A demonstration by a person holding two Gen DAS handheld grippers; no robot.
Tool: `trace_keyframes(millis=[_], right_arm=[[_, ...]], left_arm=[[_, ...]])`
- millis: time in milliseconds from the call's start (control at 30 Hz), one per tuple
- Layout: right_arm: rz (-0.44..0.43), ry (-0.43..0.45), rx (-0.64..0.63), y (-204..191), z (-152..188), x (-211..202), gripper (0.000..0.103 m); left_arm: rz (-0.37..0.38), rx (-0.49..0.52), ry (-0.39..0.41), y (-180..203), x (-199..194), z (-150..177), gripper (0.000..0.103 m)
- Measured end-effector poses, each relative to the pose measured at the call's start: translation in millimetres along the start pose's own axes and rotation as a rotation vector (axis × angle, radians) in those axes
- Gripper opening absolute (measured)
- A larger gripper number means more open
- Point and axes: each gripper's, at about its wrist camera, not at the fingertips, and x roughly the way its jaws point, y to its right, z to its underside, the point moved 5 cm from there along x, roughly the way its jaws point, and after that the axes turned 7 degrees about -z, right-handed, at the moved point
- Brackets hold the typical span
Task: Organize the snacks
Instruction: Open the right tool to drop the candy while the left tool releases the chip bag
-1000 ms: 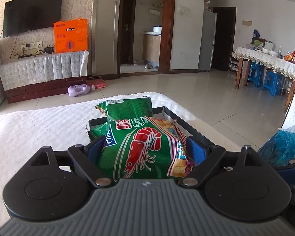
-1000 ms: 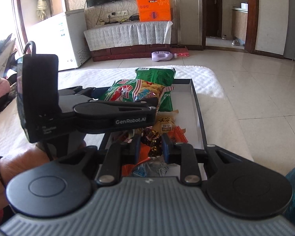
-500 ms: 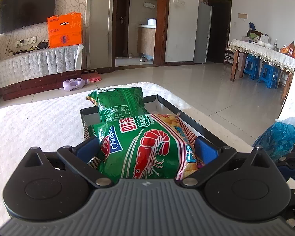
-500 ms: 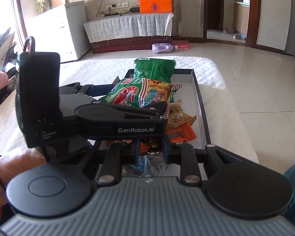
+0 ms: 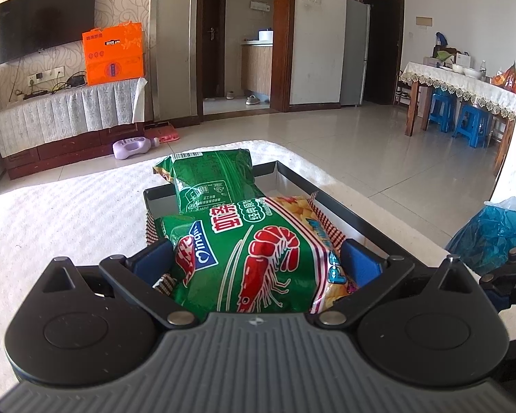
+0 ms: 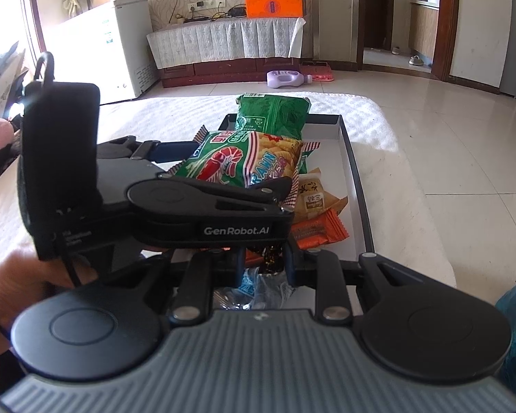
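The left hand-held gripper [image 5: 258, 258] points forward and somewhat downward over a dark-rimmed tray [image 5: 354, 211] that lies on a white-covered bench [image 5: 68, 213]. Its jaws stand at their widest, having just been opening, and the prawn bag [image 5: 254, 254] lies between the blue fingers [image 5: 359, 261]; whether the pads touch the bag's sides cannot be told. The bag rests on the tray, overlapping a second green bag [image 5: 210, 182] that leans over the far rim. In the right wrist view a bare hand [image 6: 27, 275] with a dark wristband holds the left tool's body from below. The right hand-held gripper [image 6: 263, 265] tilts more steeply down at the near end of the tray, its jaws nearly closed on a dark sweet wrapper [image 6: 270, 258]. Beside it lie an orange packet [image 6: 318, 229] and a tan packet [image 6: 314, 198].
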Motion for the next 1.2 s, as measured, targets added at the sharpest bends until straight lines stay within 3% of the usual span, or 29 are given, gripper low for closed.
trace_keyframes(millis=[400,567,867,1067,1200], right_arm=[[0.013,-0.045,0.014,8,10,16,0.026],[0.023,-0.039,-0.002,7,11,17,0.026],[0.060,-0.050,-0.001,-1,14,12,0.029],[0.062,-0.036,0.020,-5,16,3,0.029],[0.069,-0.013,0.019,-10,17,-5,0.030]], left_arm=[[-0.013,-0.051,-0.006,-4,-4,1,0.103],[-0.034,-0.009,0.000,-1,-11,0,0.103],[0.081,-0.046,-0.005,-2,-22,6,0.103],[0.098,-0.079,-0.049,1,-26,4,0.103],[0.104,-0.073,-0.024,5,-37,1,0.103]])
